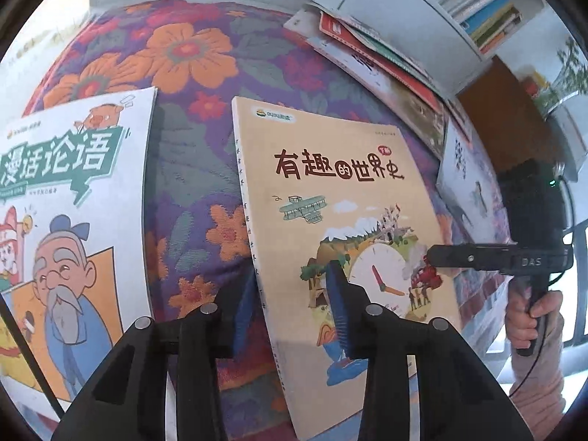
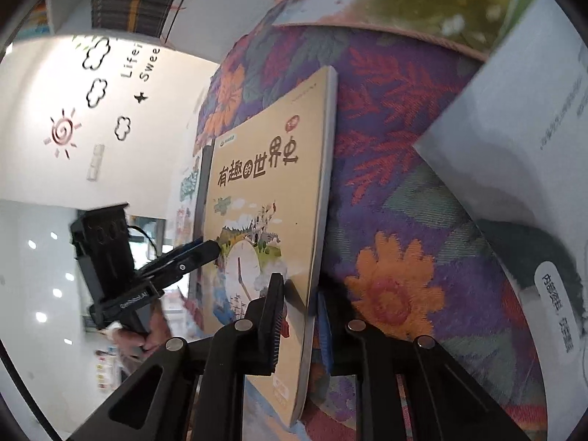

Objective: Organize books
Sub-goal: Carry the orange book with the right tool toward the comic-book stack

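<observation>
A white paperback with a green title banner and a cartoon of a grey-bearded sage (image 1: 70, 220) lies flat at the far left on the purple cloth with orange and red flowers (image 1: 191, 154) that covers the table. Just to its right, apart from it, the tan paperback with brown title lettering and a clock-and-castle illustration (image 1: 341, 220) stands raised off the cloth and tilted, held from both of its long edges. The left tool (image 1: 294, 308) has its blue-padded jaws drawn in on the spine edge near the lower corner, one pad behind the cover and one on its face. The right tool (image 2: 299, 316) is closed in the same way on the opposite, open edge, one pad on the cover and one behind. In the left wrist view the right tool reaches in from the right, with the person's hand (image 1: 533, 319) on its handle. Farther right lie a white booklet (image 1: 474, 183), a loose heap of thin books (image 1: 371, 58) and a white bookshelf with upright volumes (image 1: 477, 0). The step in hand appears to be the two-handed lift of the tan paperback. The next move probably calls for carrying it level between both tools toward the heap or the bookshelf, keeping both grips even so the thin cover does not bend or slip.
</observation>
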`<state>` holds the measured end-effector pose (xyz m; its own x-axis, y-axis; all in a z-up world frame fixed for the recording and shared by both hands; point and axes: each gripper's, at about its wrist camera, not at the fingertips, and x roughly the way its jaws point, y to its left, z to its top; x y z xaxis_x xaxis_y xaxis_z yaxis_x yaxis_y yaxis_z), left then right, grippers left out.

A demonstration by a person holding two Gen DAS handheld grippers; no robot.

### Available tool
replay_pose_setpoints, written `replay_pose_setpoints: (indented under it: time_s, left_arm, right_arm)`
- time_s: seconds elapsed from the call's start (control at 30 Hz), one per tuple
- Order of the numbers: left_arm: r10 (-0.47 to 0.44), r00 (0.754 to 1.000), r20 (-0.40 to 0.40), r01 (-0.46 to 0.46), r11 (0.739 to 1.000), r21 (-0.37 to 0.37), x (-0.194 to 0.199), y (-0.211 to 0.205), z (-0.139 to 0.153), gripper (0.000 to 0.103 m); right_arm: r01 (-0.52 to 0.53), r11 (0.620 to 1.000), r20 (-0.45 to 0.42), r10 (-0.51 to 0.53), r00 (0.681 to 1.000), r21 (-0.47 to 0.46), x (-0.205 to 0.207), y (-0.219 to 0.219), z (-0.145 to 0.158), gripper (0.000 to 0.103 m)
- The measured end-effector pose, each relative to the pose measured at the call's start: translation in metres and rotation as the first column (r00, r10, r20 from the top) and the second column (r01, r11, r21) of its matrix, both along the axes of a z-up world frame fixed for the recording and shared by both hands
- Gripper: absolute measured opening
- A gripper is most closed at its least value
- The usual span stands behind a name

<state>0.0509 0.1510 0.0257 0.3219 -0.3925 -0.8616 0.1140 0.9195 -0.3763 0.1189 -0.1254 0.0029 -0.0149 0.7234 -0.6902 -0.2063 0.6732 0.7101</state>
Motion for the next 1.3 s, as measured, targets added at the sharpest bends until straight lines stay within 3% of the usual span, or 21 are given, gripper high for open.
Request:
replay_pose_setpoints:
  time_s: [0.17, 0.37, 0.4, 0.47, 0.5, 0.6, 0.7, 0.8, 0.9, 1.0, 1.13, 1.3]
  left_arm:
    - [-0.026, 1.0, -0.001, 0.025, 0.999, -0.036, -0.002, 0.005, 0.001, 0.035]
    - [-0.039, 0.999, 0.036, 0.038, 0.998, 0.043, -0.011, -0.001, 0.01, 0.034]
    - [-0.04, 0.998, 0.05, 0.039, 0.999, 0.034, -0.012, -0.001, 0.014, 0.034]
    - [-0.075, 0.995, 0.073, 0.079, 0.995, -0.053, -0.014, -0.005, 0.022, 0.034]
    - [-0.093, 0.993, 0.076, 0.097, 0.993, -0.063, -0.015, -0.008, 0.025, 0.034]
    - [-0.081, 0.993, 0.088, 0.073, 0.994, 0.085, -0.016, -0.016, 0.025, 0.036]
    - [0.007, 1.0, 0.007, -0.008, 0.995, 0.102, -0.012, 0.001, 0.009, 0.037]
    - [0.024, 1.0, -0.008, -0.023, 0.998, 0.051, -0.011, 0.014, 0.002, 0.039]
    - [0.002, 1.0, -0.009, -0.001, 0.998, 0.067, -0.009, 0.008, 0.004, 0.047]
    - [-0.029, 1.0, 0.008, 0.028, 0.995, 0.092, -0.003, -0.003, 0.002, 0.048]
    - [-0.034, 0.999, 0.011, 0.032, 0.994, 0.107, -0.001, -0.011, 0.002, 0.046]
    - [-0.032, 0.998, 0.059, 0.027, 0.996, 0.09, -0.005, -0.012, 0.019, 0.046]
  right_arm:
    - [-0.002, 0.998, 0.02, 0.0, 1.0, 0.059, -0.01, -0.005, 0.016, 0.016]
    - [-0.068, 0.998, 0.13, 0.067, 0.989, 0.004, -0.021, 0.014, 0.043, 0.016]
    - [-0.072, 0.997, 0.144, 0.071, 0.987, -0.002, -0.023, 0.017, 0.047, 0.016]
    - [-0.076, 0.997, 0.152, 0.076, 0.985, -0.004, -0.024, 0.021, 0.052, 0.016]
    - [-0.077, 0.997, 0.149, 0.076, 0.986, 0.0, -0.024, 0.022, 0.053, 0.016]
    - [-0.061, 0.997, 0.139, 0.067, 0.988, -0.046, -0.024, 0.029, 0.048, 0.016]
    - [-0.04, 0.997, 0.102, 0.046, 0.994, -0.061, -0.023, 0.026, 0.033, 0.016]
    - [-0.02, 0.998, 0.064, 0.024, 0.998, -0.06, -0.021, 0.023, 0.02, 0.016]
    - [-0.017, 0.998, 0.04, 0.02, 0.999, -0.065, -0.017, 0.024, 0.008, 0.017]
    - [-0.016, 0.999, 0.02, 0.017, 1.0, -0.037, -0.012, 0.023, 0.003, 0.017]
    - [-0.024, 0.999, 0.024, 0.025, 0.999, -0.028, -0.008, 0.024, 0.001, 0.017]
    - [-0.05, 0.995, 0.079, 0.057, 0.995, -0.086, -0.019, 0.029, 0.016, 0.018]
